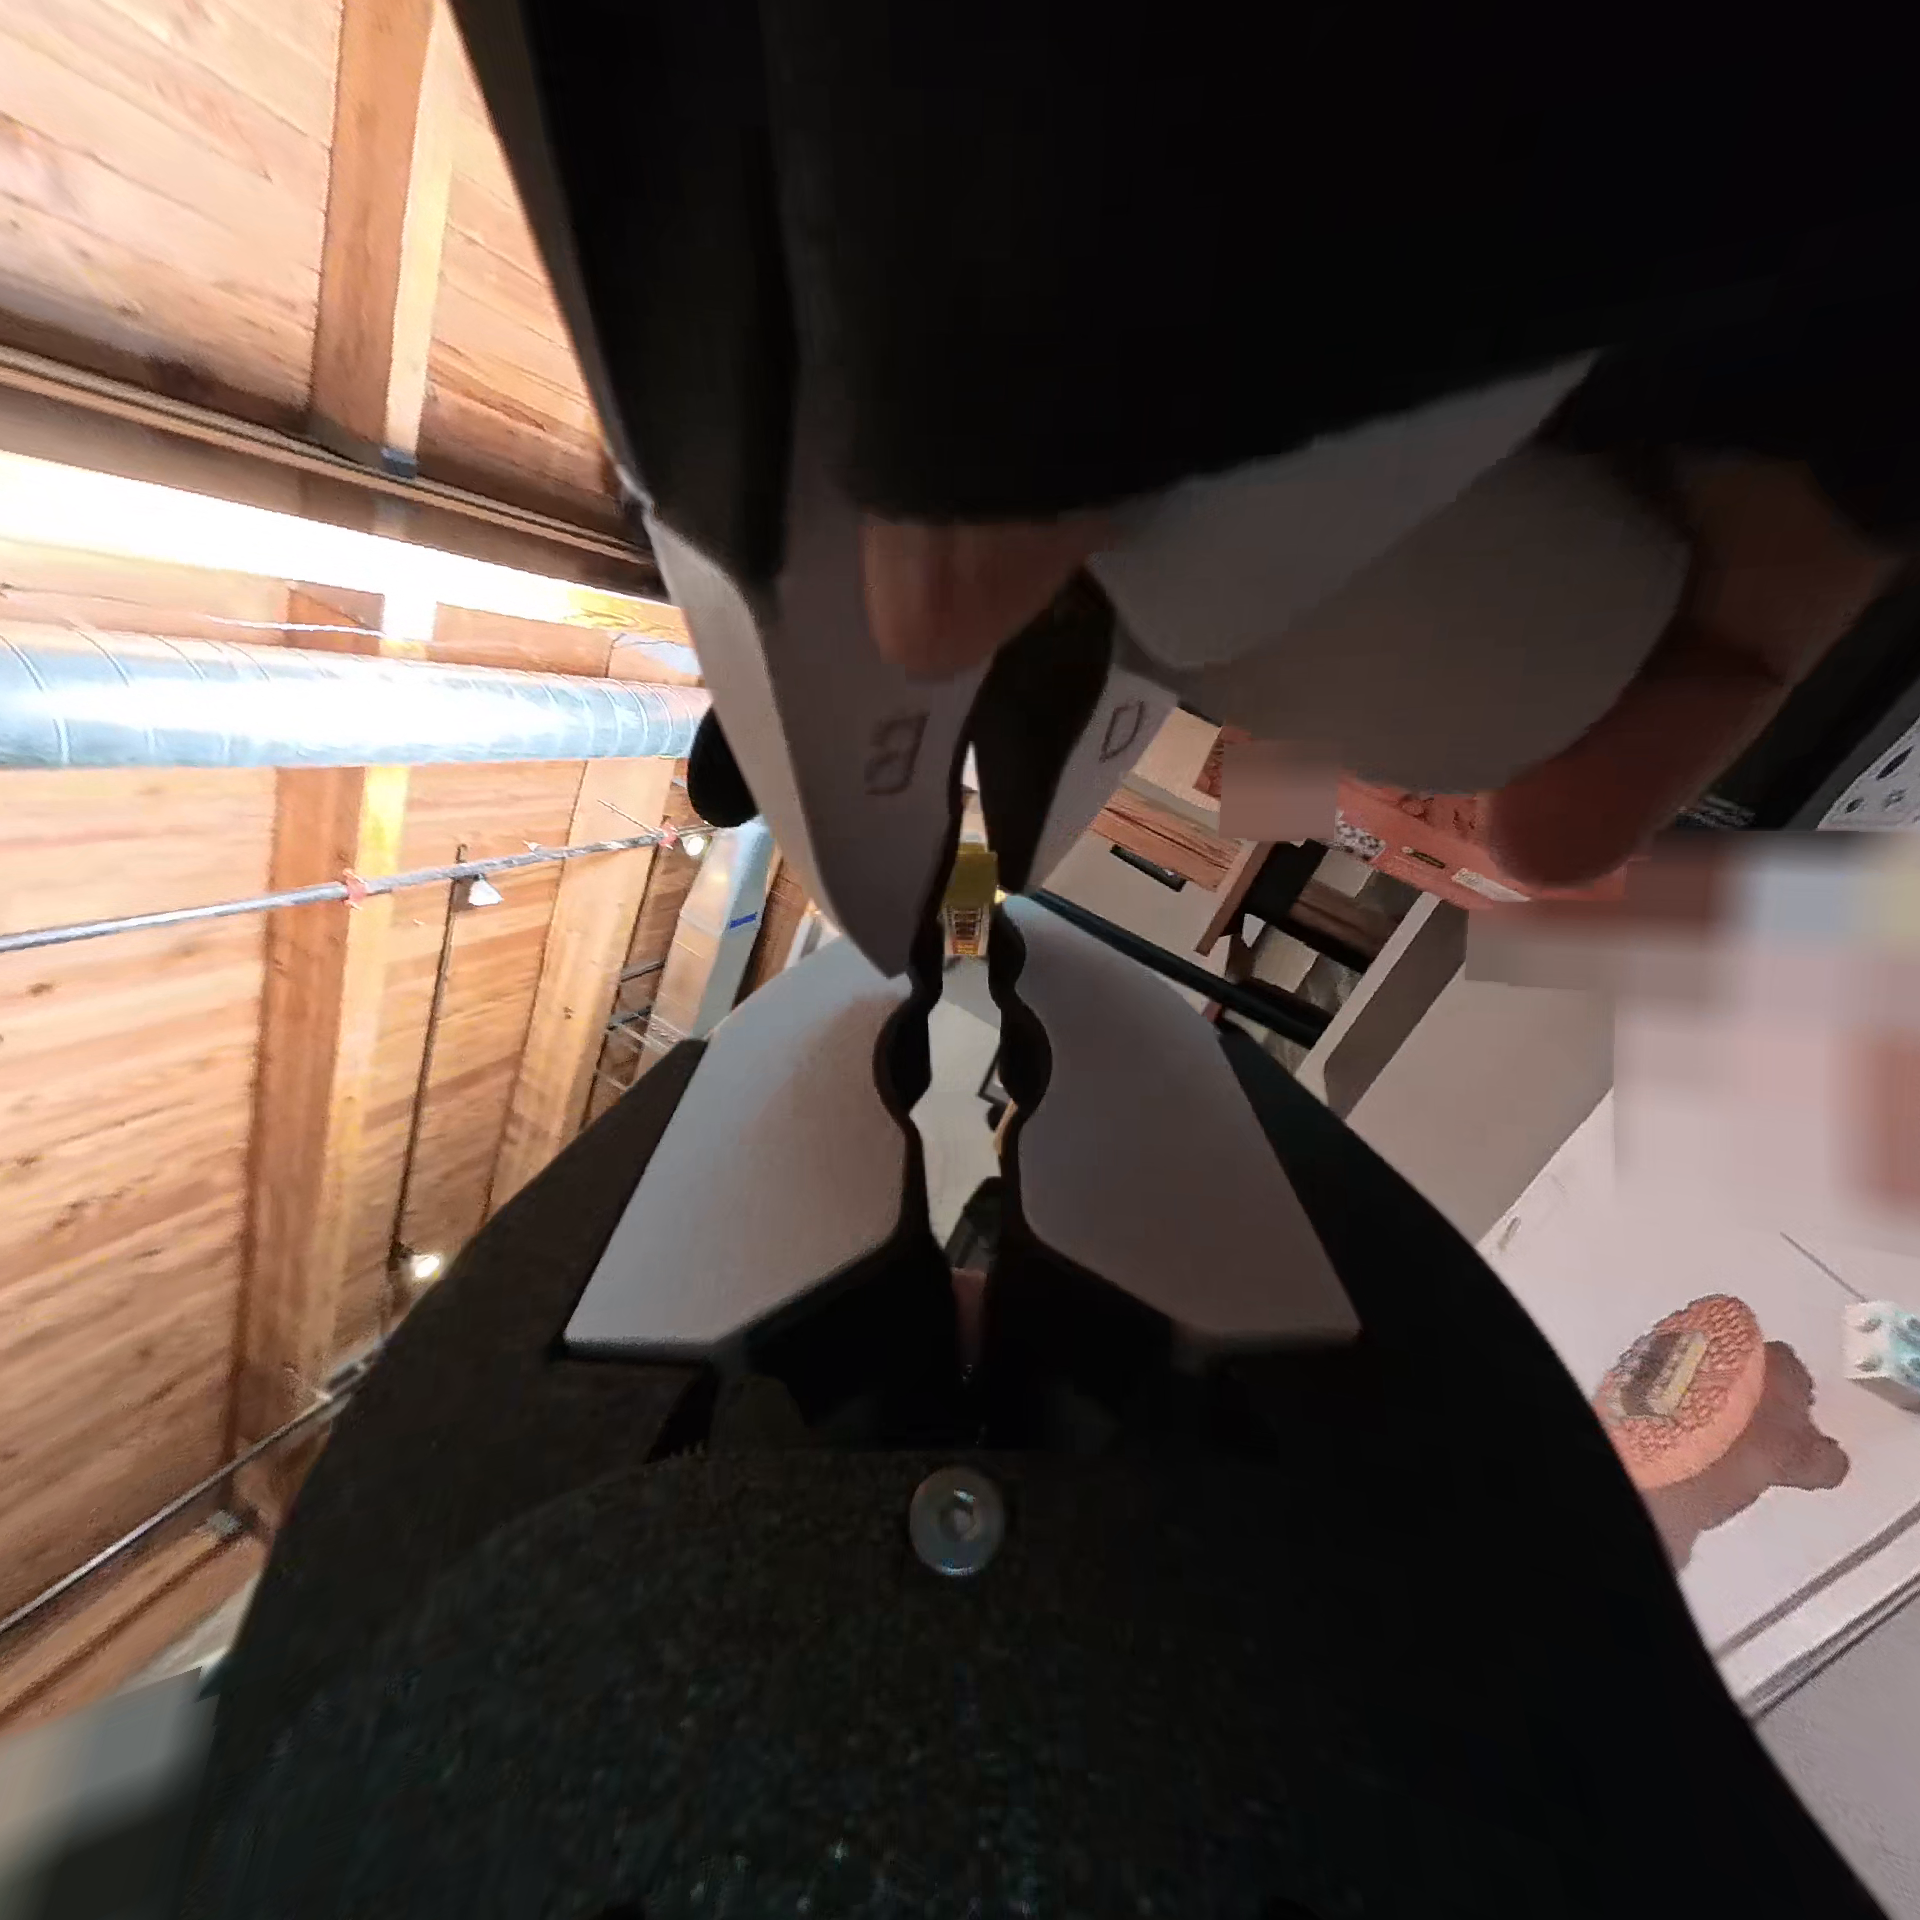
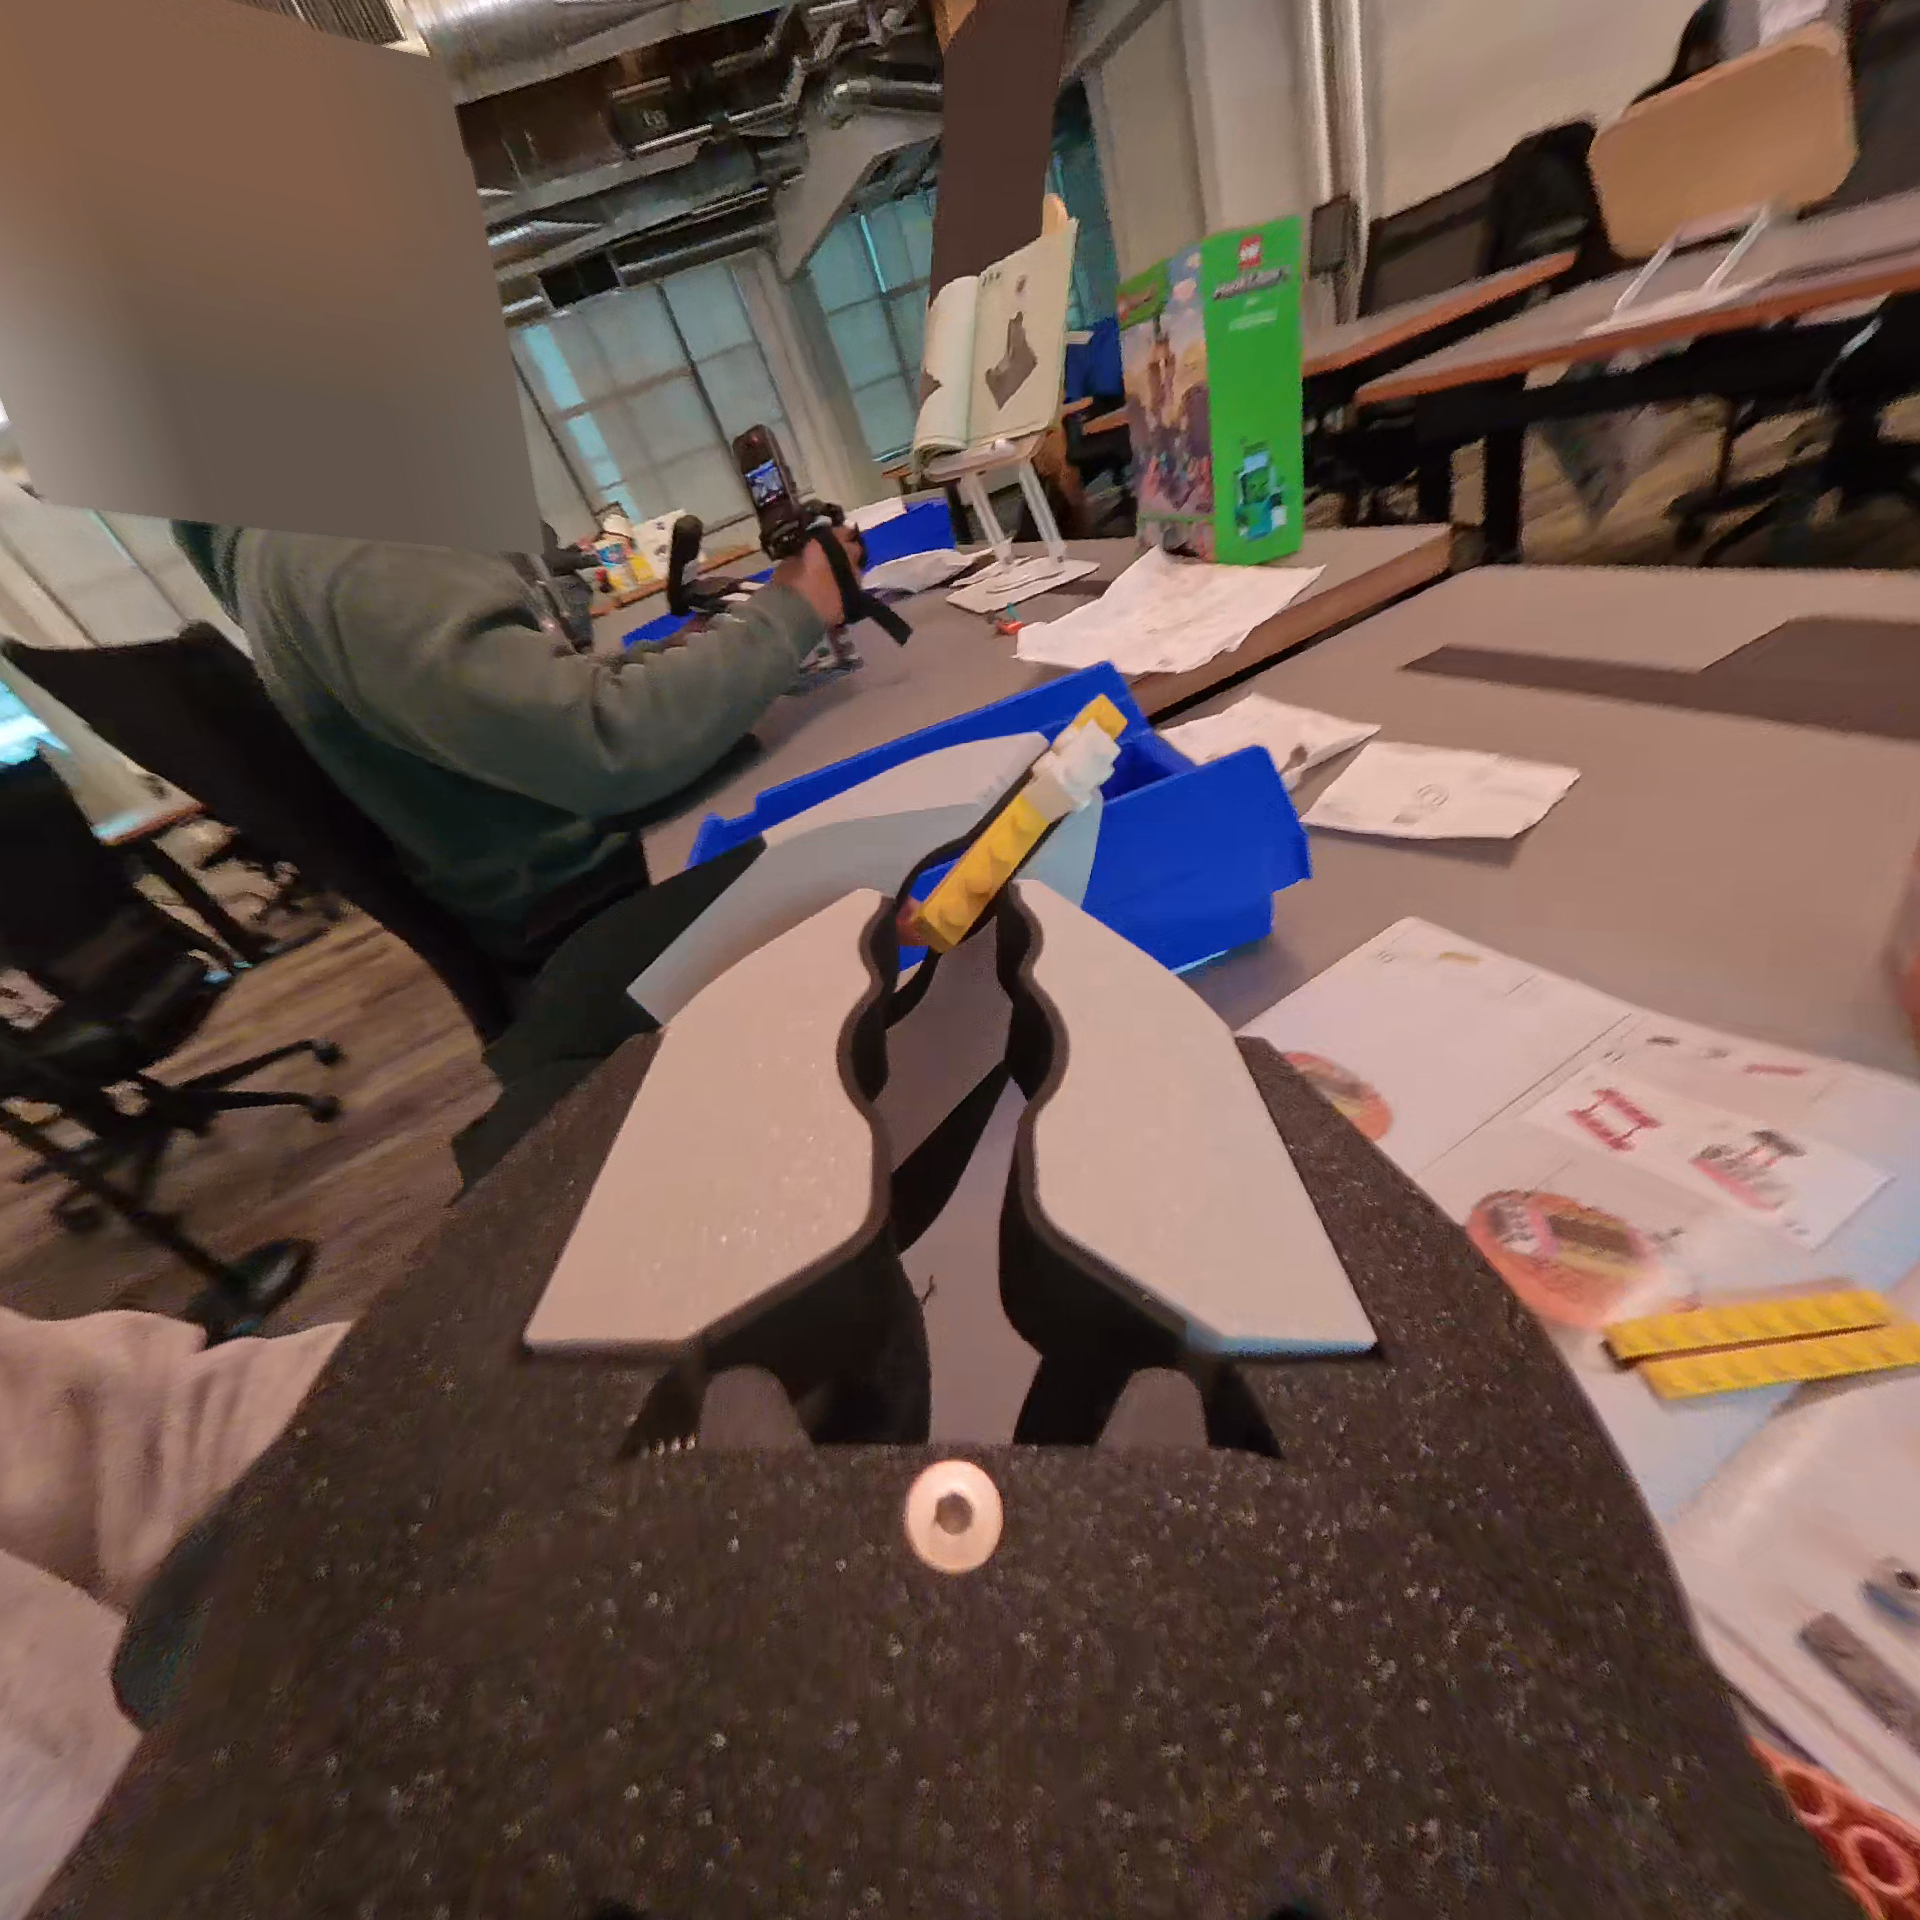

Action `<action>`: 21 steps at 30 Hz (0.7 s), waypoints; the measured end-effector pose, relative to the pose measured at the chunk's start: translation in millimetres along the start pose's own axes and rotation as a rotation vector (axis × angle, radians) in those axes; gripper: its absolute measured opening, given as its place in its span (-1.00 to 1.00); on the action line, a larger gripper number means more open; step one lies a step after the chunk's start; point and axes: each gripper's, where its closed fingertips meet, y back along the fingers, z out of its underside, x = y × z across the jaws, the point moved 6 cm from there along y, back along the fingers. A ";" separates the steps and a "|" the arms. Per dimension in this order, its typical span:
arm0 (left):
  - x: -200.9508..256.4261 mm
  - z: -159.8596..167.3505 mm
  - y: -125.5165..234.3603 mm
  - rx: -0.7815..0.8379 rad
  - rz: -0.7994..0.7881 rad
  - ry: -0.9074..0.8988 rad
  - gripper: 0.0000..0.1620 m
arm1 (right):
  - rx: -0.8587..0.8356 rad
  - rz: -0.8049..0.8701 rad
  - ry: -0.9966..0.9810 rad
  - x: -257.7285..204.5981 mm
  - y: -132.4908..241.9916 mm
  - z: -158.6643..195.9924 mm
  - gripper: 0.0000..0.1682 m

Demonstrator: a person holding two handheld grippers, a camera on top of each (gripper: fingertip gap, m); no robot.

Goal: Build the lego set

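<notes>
A small yellow lego assembly [image 2: 982,862] with a white piece [image 2: 1081,756] on its far end is held in the air between both grippers. My right gripper [image 2: 951,914] is shut on its near end. My left gripper [image 2: 971,831] reaches in from the left and clamps its middle. In the left wrist view, which tilts up at the ceiling, my left gripper [image 1: 961,961] meets the right gripper [image 1: 966,914] tip to tip, with the yellow piece [image 1: 971,883] wedged between them. A hand [image 1: 1621,790] holds the right gripper.
An open instruction booklet [image 2: 1455,1039] lies on the grey table with two long yellow plates [image 2: 1745,1340] on it. A blue bin [image 2: 1195,842] stands behind the grippers. An orange round build [image 1: 1683,1392] and a pale brick [image 1: 1881,1351] sit on the table. A person in a green sleeve [image 2: 468,707] sits left. Left and right tips are no more than a few centimetres apart. Both grippers' tips are roughly 20 centimeters from the pale brick [image 1: 1881,1351].
</notes>
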 end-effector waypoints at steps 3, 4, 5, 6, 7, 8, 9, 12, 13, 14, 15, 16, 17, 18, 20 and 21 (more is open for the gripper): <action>2.6 0.5 1.5 0.004 -0.010 -0.033 -0.91 | -0.007 -0.053 -0.084 4.1 -0.4 4.0 -0.85; 3.3 0.8 1.8 0.007 -0.012 -0.040 -0.91 | -0.008 -0.065 -0.090 5.2 -0.2 5.0 -0.85; 4.2 1.1 2.0 0.010 -0.012 -0.049 -0.91 | -0.015 -0.065 -0.084 6.9 -0.1 6.3 -0.86; 5.4 1.3 1.8 0.014 -0.002 -0.053 -0.90 | -0.032 -0.055 -0.064 10.1 0.9 7.2 -0.87; 7.2 1.7 1.8 0.020 0.028 -0.042 -0.86 | -0.043 -0.048 -0.027 14.3 3.9 6.0 -0.88; 9.4 2.6 2.2 0.022 0.077 -0.008 -0.77 | -0.058 -0.039 0.013 19.7 8.8 2.6 -0.89; 11.2 3.4 3.6 0.027 0.135 0.035 -0.67 | -0.079 -0.047 0.064 24.1 14.8 -2.2 -0.90; 12.3 5.7 11.4 0.056 0.346 0.288 -0.53 | -0.163 -0.073 0.291 35.0 36.3 -19.2 -0.91; 10.9 5.5 14.4 0.078 0.433 0.421 -0.52 | -0.191 -0.081 0.356 37.9 42.3 -23.4 -0.91; 7.2 4.6 16.8 0.111 0.502 0.552 -0.48 | -0.236 -0.086 0.403 41.4 46.8 -25.2 -0.91; 2.5 3.9 17.9 0.141 0.563 0.683 -0.49 | -0.272 -0.143 0.453 40.9 50.2 -25.4 -0.91; -2.2 2.9 17.3 0.166 0.635 0.823 -0.47 | -0.286 -0.220 0.485 38.8 53.0 -25.6 -0.91; -6.0 -0.1 17.3 0.209 0.742 0.969 -0.44 | -0.303 -0.304 0.500 36.6 55.4 -25.2 -0.91; -10.1 -3.3 17.3 0.250 0.859 1.118 -0.43 | -0.314 -0.386 0.509 34.7 57.4 -24.7 -0.91; -18.7 -9.0 18.7 0.342 1.074 1.346 -0.42 | -0.327 -0.493 0.496 32.6 58.1 -24.9 -0.91; -22.3 -10.8 19.7 0.386 1.129 1.405 -0.48 | -0.322 -0.542 0.489 29.4 58.0 -24.9 -0.91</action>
